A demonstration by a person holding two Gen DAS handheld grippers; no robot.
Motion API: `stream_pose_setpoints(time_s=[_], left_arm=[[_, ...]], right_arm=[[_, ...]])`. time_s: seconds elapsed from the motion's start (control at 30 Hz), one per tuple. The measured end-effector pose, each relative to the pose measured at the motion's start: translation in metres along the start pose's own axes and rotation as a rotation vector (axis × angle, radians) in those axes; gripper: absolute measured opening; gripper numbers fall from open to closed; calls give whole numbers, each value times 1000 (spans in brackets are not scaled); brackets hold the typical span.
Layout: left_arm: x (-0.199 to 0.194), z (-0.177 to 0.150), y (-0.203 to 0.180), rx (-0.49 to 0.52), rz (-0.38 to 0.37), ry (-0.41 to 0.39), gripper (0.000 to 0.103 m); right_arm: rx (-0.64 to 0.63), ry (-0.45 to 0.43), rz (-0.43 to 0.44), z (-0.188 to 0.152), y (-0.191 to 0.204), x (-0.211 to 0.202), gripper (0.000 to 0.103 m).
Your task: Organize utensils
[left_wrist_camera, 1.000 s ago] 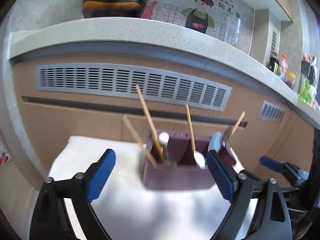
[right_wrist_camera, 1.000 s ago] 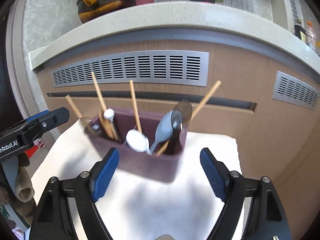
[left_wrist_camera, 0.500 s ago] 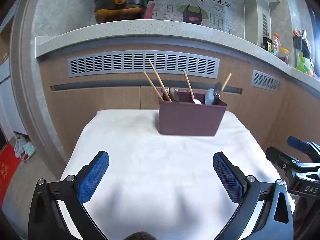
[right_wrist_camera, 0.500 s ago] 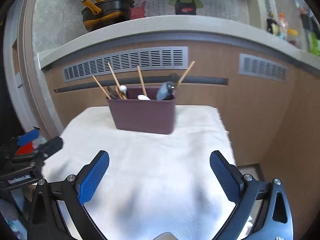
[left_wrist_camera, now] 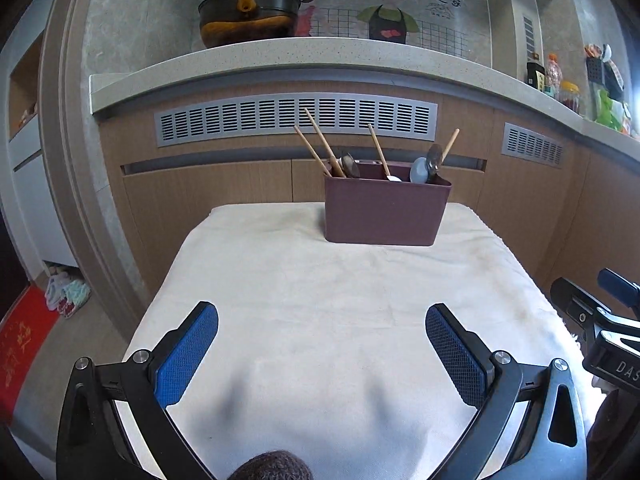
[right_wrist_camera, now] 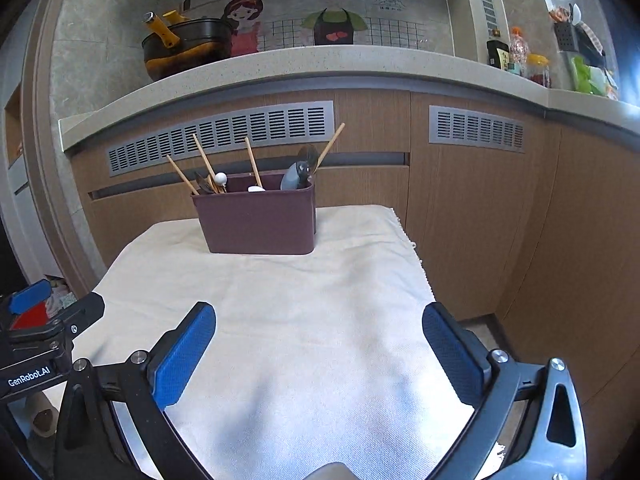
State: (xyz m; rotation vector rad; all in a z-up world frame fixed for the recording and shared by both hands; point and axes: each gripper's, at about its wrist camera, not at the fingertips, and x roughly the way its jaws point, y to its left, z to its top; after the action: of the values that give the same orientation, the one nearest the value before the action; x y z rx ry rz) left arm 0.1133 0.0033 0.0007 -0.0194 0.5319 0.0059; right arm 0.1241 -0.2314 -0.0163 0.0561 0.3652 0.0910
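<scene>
**Utensils all in holder; both grippers empty**

Left gripper (left_wrist_camera: 322, 344) and right gripper (right_wrist_camera: 318, 344): jaws spread wide, nothing between the pads, both hovering over the near end of the white cloth (left_wrist_camera: 320, 300). No loose utensils visible on the cloth. At its far end, the maroon utensil holder (left_wrist_camera: 386, 214) stands upright, well apart from both grippers. It holds wooden chopsticks (left_wrist_camera: 324, 144) leaning at angles, and spoons (left_wrist_camera: 420, 170). Judgement: sorting looks complete or nearly so; nothing obvious left.
</scene>
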Motion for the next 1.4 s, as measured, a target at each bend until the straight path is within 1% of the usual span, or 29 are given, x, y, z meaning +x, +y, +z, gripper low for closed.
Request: stream_pose_setpoints(time_s=[0.67, 1.4], left_arm=[[3, 2, -1, 0, -13, 20, 103], [0, 3, -2, 7, -23, 19, 103]], right_arm=[[-20, 3, 0, -1, 0, 0, 103], [-24, 6, 1, 0, 0, 0, 103]])
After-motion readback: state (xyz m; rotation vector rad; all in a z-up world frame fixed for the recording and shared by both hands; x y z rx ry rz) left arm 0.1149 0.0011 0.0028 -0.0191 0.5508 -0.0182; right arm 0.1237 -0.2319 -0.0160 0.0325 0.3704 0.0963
